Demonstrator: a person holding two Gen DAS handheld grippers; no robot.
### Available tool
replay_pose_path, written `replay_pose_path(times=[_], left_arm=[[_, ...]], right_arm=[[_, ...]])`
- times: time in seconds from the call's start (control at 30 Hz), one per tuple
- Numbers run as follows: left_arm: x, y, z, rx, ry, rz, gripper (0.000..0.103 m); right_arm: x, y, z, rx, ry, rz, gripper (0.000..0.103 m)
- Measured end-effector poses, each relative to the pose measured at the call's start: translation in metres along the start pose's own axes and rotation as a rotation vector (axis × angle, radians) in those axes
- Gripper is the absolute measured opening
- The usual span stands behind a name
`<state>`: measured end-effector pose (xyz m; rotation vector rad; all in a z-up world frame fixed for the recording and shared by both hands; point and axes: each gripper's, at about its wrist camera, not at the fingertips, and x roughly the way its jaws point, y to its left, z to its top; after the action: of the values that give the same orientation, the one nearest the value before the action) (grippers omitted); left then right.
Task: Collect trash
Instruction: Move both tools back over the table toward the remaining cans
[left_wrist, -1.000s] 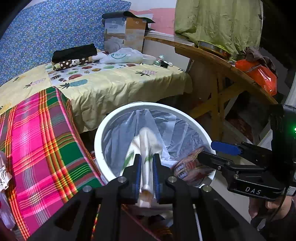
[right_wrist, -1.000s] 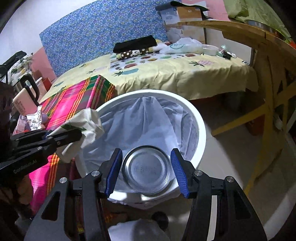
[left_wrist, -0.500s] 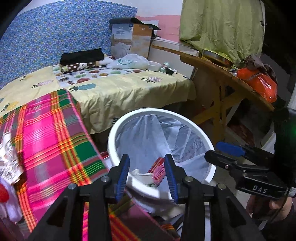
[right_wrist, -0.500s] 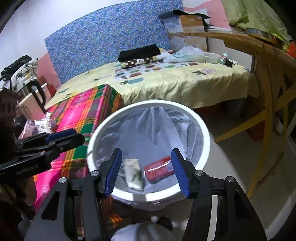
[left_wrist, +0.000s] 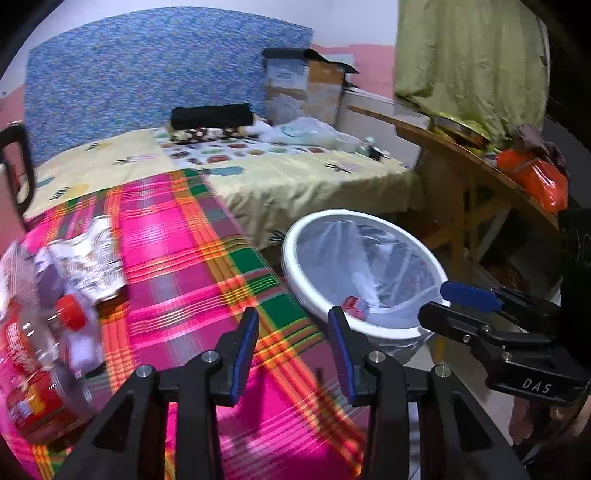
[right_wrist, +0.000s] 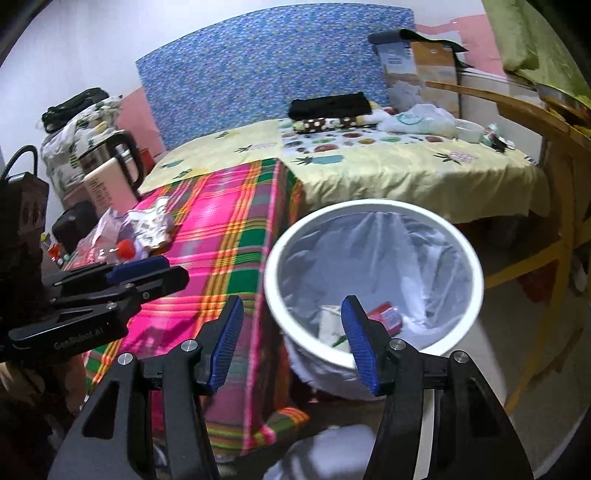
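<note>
We hold both tongs, left and right, wide and empty beside the white bin.

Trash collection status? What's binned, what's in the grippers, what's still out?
Binned: a red can and a white wrapper lie in the lined bin. In hand: nothing; the left gripper and right gripper are both open and empty. Left: a crumpled wrapper and a red-capped bottle on the plaid cloth.
</note>
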<state>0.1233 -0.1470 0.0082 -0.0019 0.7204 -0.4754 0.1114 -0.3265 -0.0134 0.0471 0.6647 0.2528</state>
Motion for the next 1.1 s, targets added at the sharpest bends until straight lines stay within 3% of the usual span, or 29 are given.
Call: replay_pose_path(times=[0.9,1.1], left_arm=[[-0.075,0.101,-0.046,-0.159,-0.069,0.263,0.041],[-0.086,0.129,-0.046,-0.200,-0.088,0.317,0.050]], right_arm=[[0.029,0.084,0.004,-0.133,0.064,0.172,0.057],[0.035,0.097,0.009,-0.157,0.071,0.194,0.057]])
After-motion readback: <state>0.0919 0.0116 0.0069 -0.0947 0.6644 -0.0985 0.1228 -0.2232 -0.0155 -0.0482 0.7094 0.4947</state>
